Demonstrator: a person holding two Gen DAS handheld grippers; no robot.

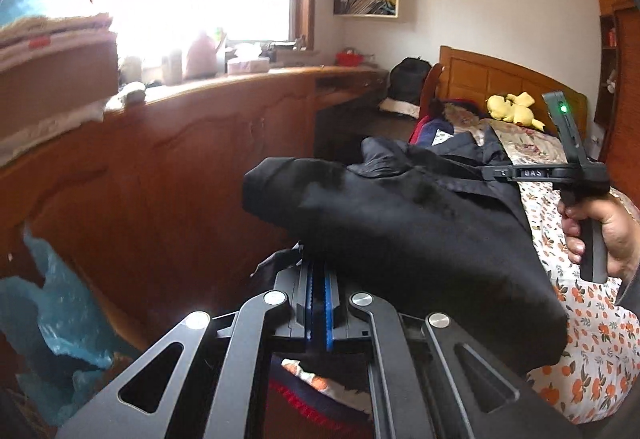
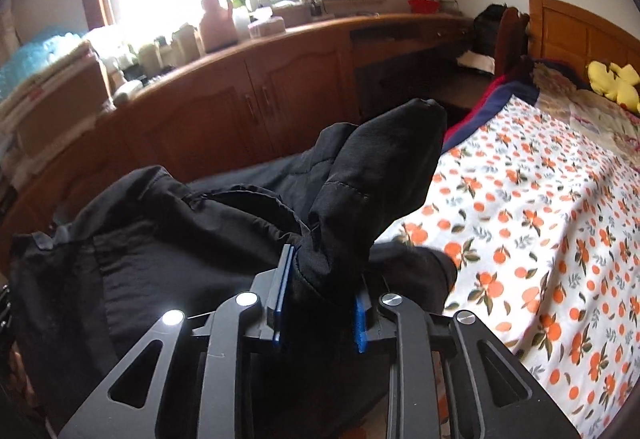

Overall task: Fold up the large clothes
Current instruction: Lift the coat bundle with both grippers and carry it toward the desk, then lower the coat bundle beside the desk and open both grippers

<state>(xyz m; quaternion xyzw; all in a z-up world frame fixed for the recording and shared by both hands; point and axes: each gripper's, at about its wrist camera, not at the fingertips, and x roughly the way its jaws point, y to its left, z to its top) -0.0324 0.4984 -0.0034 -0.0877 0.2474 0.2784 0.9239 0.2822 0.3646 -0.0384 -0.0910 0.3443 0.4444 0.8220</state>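
A large black garment [image 1: 400, 231] hangs in the air between my two grippers, above the near edge of the bed. In the left wrist view my left gripper [image 1: 319, 279] has its blue pads pressed together on an edge of the cloth, and the rest drapes over its tips to the right. My right gripper [image 1: 496, 172], held by a hand [image 1: 600, 231], grips the garment's far end. In the right wrist view the right gripper [image 2: 322, 279] has a thick bunch of the black garment [image 2: 360, 179] filling the gap between its pads; a sleeve-like fold sticks up ahead.
The bed's orange-print sheet [image 2: 540, 219] spreads to the right, with a yellow plush toy [image 1: 514, 109] near the wooden headboard. A long wooden cabinet [image 2: 240, 111] with bottles on top runs under the bright window. A blue plastic bag [image 1: 60, 311] lies low on the left.
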